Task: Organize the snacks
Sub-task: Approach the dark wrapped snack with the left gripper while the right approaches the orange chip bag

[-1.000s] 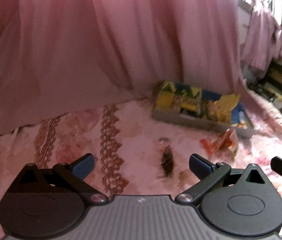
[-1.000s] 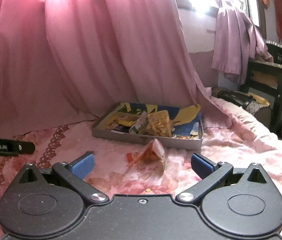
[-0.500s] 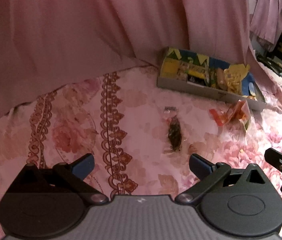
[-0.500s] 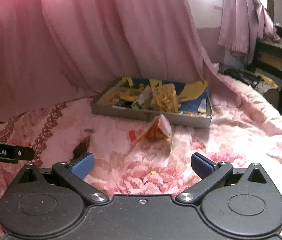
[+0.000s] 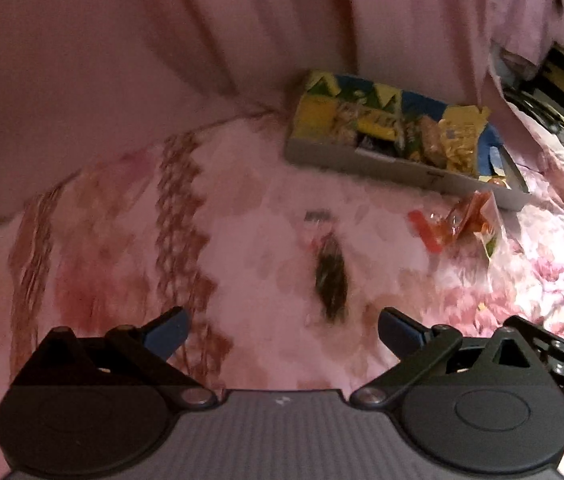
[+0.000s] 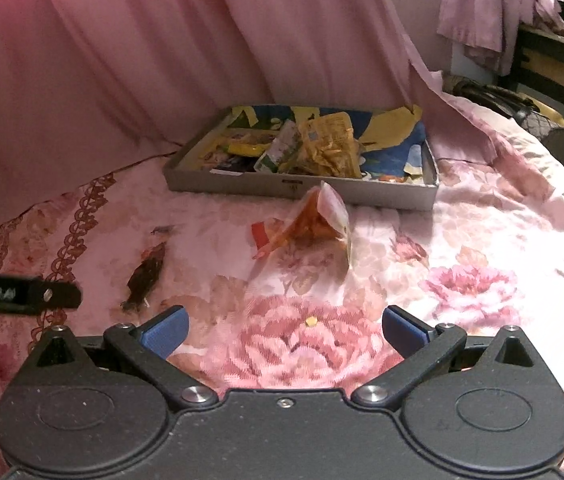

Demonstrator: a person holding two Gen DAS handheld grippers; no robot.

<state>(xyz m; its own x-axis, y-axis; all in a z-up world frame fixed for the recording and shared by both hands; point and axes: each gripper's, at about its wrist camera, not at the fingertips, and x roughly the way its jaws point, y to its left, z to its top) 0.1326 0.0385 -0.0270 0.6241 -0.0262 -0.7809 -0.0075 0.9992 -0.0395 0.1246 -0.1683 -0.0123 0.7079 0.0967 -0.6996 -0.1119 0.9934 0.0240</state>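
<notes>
Two loose snacks lie on a bed covered with a pink floral spread. One is a small dark packet, brownish and slim, with a clear crimped end pointing toward the far edge of the bed; its print is too blurred to read. The other is an orange packet, crumpled into a tent shape, red-orange with a pale reverse side and a red tab at its near-left corner; no brand can be made out on it. Behind both, toward the far edge of the bed against a pink curtain, sits a shallow grey tray holding several yellow, green and blue wrappers; a small dark label on its near wall is illegible.

The left gripper has its blue-tipped fingers spread wide apart and empty, with the dark packet lying just ahead of the gap, nearer the right finger. The right gripper likewise has its fingers wide apart and holds nothing; the orange packet lies ahead of the gap, apart from both tips, just in front of the tray wall
</notes>
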